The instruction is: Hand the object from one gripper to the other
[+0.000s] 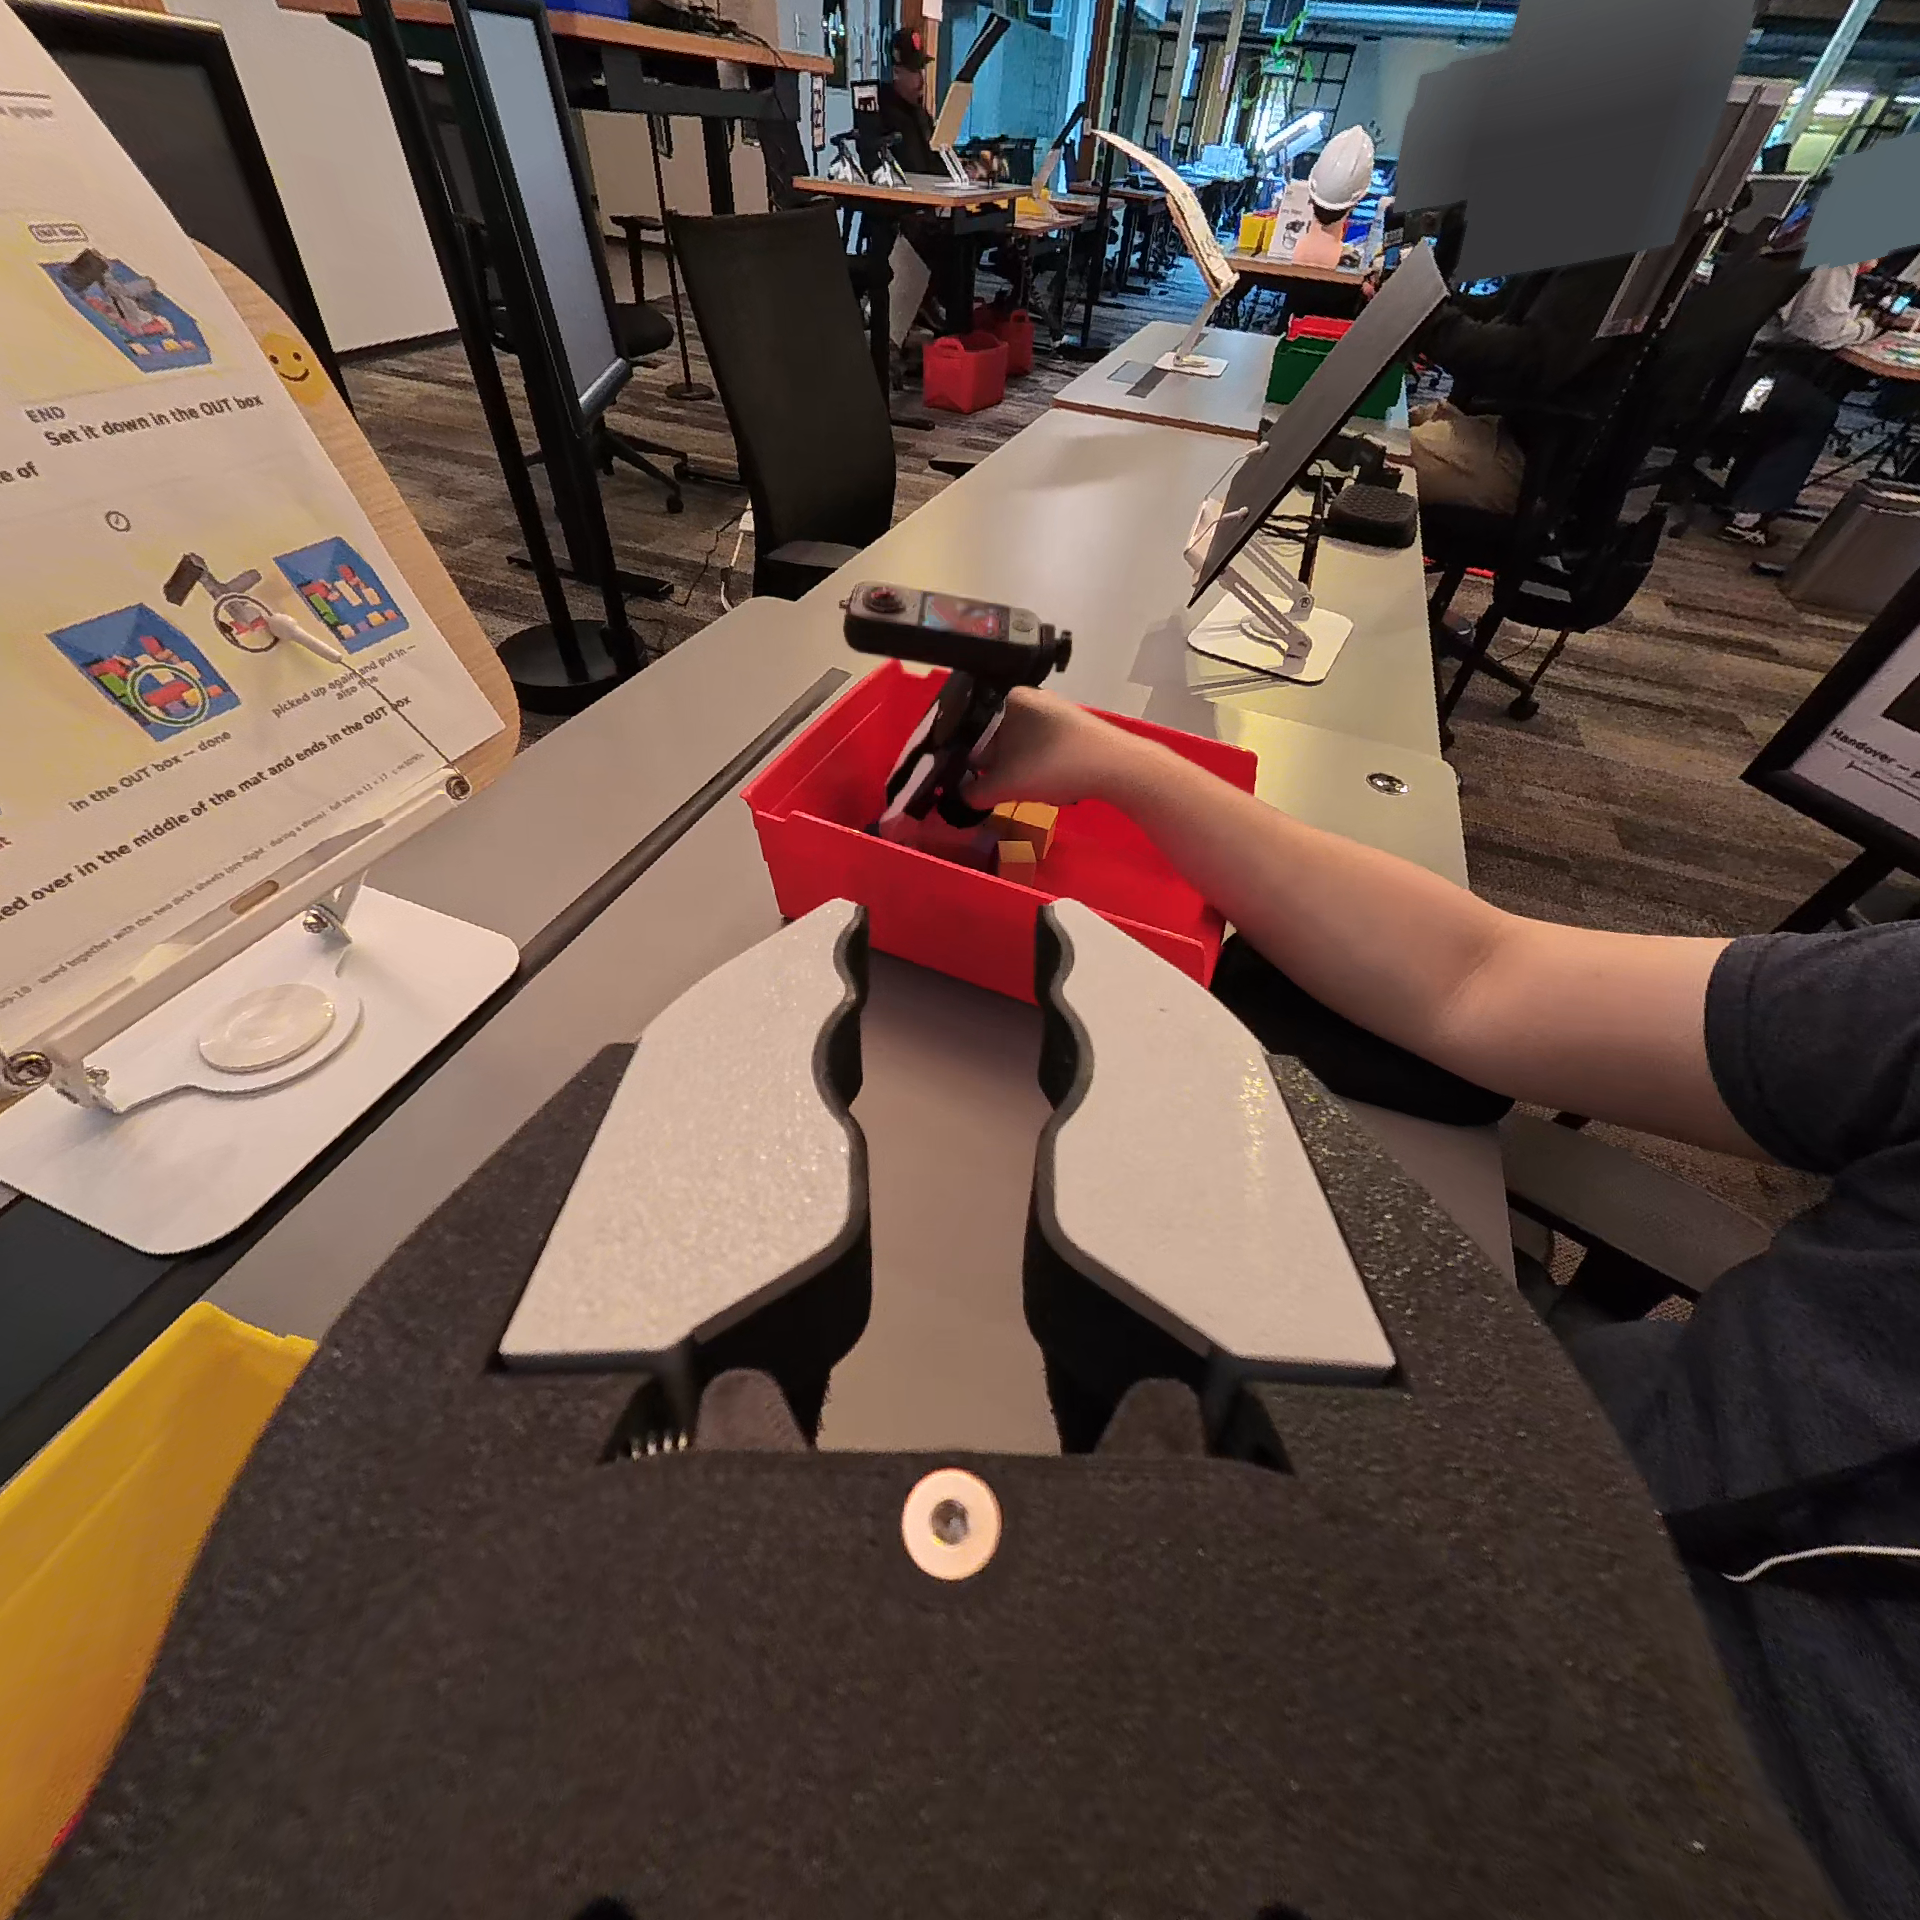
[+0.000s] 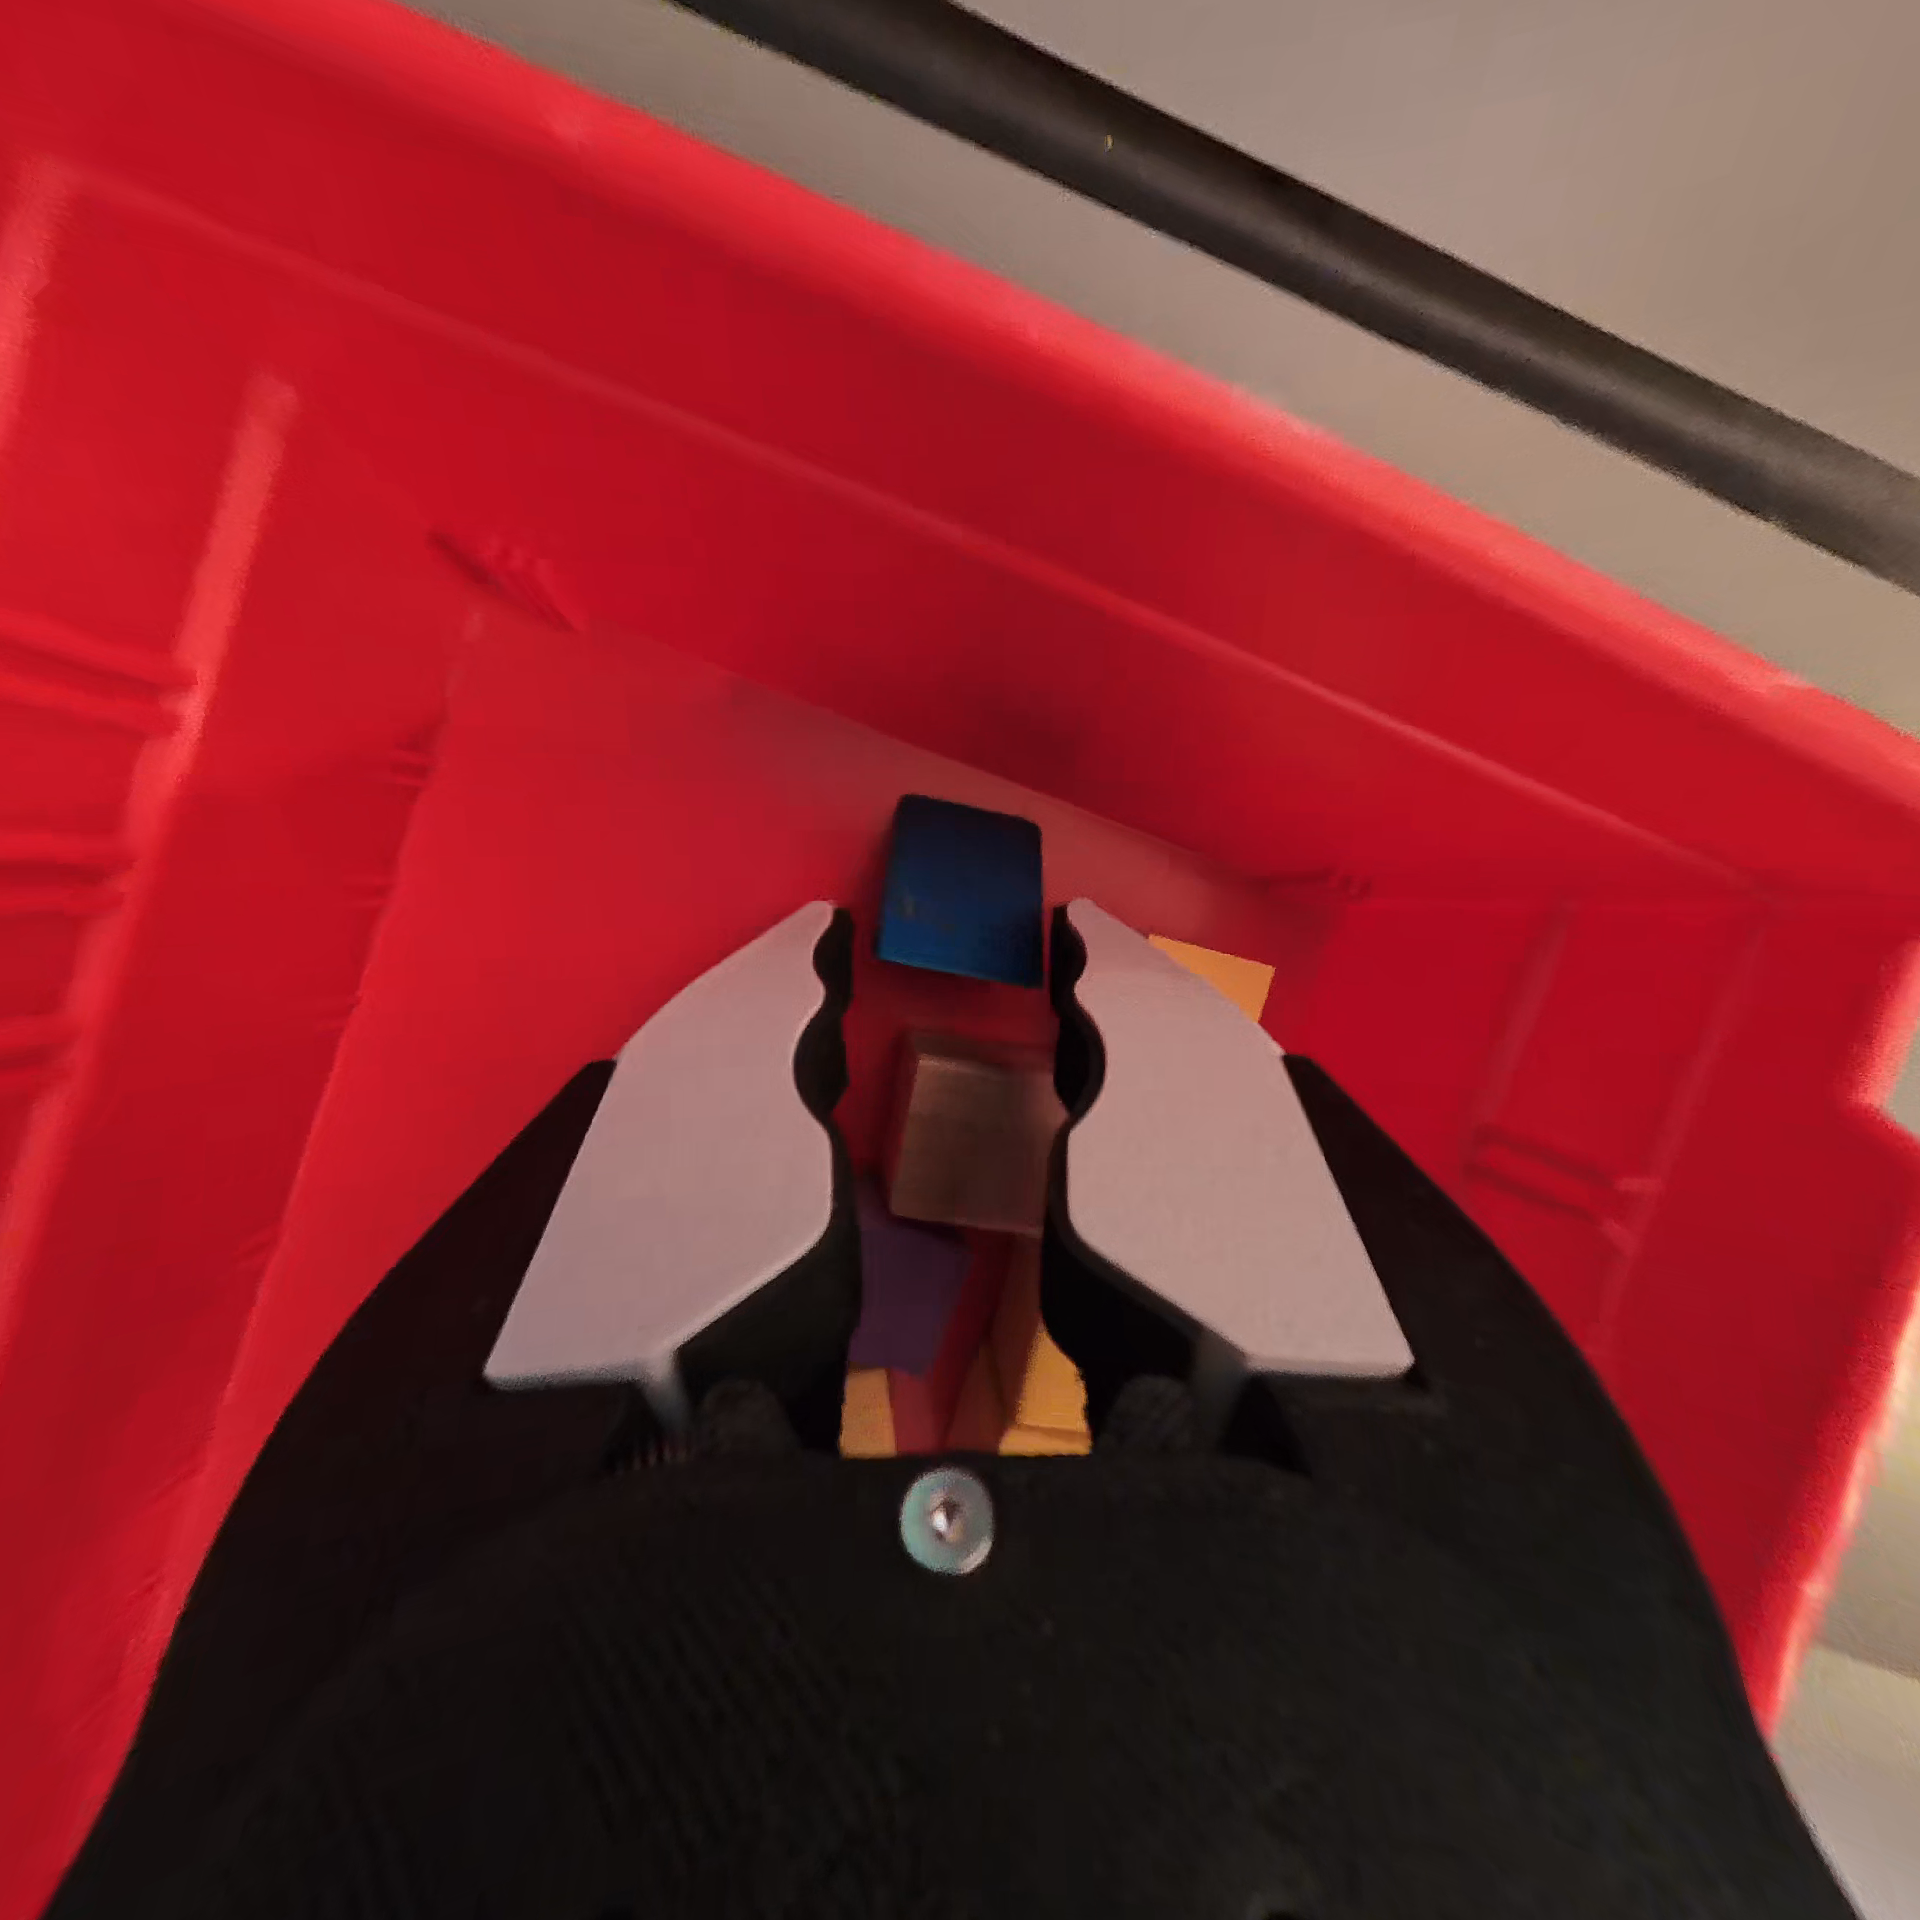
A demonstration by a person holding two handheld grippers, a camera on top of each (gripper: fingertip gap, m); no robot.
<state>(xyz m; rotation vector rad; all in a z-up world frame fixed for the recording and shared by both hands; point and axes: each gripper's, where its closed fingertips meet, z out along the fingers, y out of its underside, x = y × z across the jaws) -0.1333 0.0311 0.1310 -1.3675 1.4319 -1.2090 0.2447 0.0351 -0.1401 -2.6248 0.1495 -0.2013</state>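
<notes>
Left claw [image 1: 951, 997] parted, empty, over grey table [image 1: 1039, 520]; right claw [image 2: 945, 997] parted inside red bin [image 2: 935, 468]; office beyond.

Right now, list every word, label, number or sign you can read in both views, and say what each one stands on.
I name only the things that bear writing; I do not quote wording.
Instruction sheet on the left stand: printed lines and captions, legible.
Framed sign at the right edge: cut off, partly legible.
Card on the far desk: too small to read.
Red bin and blocks: no writing.
</notes>
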